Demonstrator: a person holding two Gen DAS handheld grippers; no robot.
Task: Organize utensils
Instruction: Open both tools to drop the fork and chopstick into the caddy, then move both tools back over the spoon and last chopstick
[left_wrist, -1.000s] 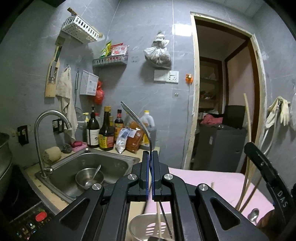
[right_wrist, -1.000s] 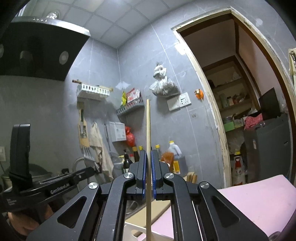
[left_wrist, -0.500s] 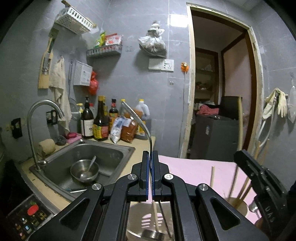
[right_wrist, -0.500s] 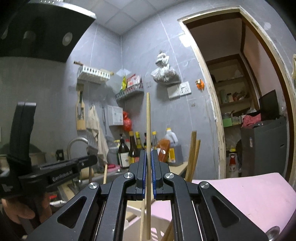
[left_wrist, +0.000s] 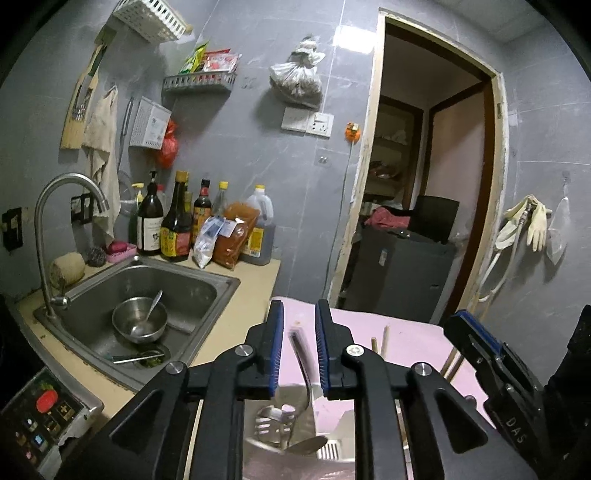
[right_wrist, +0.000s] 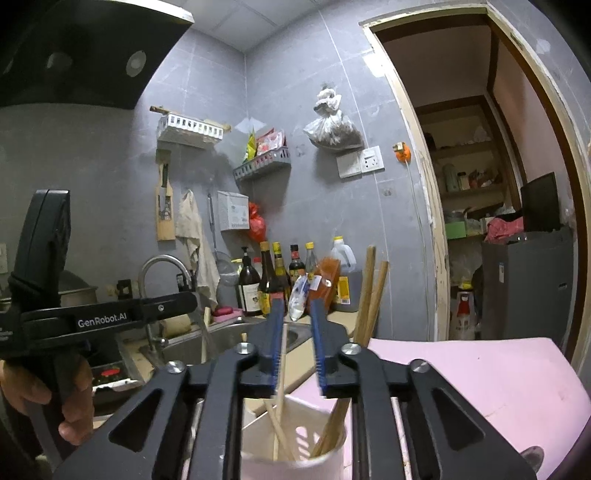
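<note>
Left wrist view: both grippers' jaws just parted, spoon (left_wrist: 300, 363) and chopstick (right_wrist: 280, 363) loose between them.

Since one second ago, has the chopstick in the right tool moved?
Yes. The chopstick has dropped: its tip stood above the wall shelf, now below the bottles, in the holder.

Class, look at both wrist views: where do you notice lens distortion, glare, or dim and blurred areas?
Left wrist view: the wooden door frame bows from fisheye distortion, a bright glare patch sits on the grey wall tile, and the metal spoon below the left gripper is blurred. Right wrist view: corners vignette black, and the black range hood is dim.
</note>
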